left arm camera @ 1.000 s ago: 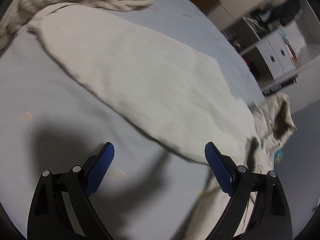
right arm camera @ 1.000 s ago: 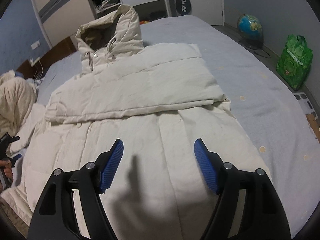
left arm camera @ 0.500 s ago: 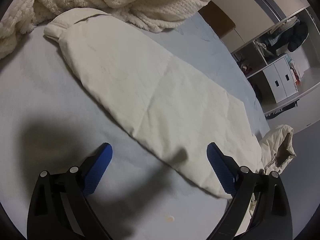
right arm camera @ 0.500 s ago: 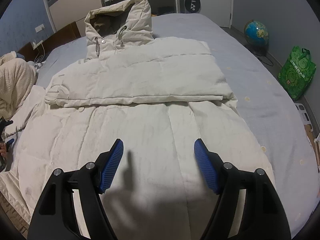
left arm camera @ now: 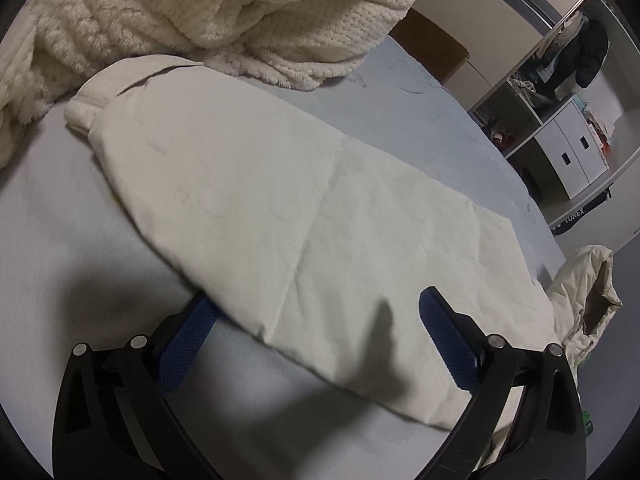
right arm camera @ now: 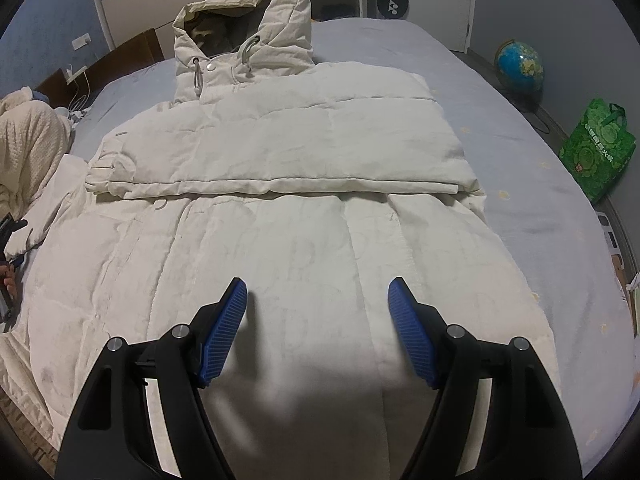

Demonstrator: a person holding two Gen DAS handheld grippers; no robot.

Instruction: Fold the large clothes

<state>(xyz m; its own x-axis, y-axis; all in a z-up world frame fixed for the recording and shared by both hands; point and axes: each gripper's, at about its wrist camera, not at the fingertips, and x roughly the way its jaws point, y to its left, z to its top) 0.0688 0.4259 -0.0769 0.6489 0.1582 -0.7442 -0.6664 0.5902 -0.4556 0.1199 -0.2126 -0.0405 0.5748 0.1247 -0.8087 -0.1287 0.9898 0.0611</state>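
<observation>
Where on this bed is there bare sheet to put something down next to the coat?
Free: the wide grey sheet strip between the coat and the bed's edge, on the side of the globe and green bag. Also the patch beyond the spread sleeve. Crowded: the fleece blanket piles against the sleeve's cuff.

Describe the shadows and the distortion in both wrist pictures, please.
Left wrist view: dark gripper shadow on the coat sleeve and the grey sheet; fisheye bends the wardrobe. Right wrist view: soft shadow on the hooded coat between the jaws; the bed edge curves.
</observation>
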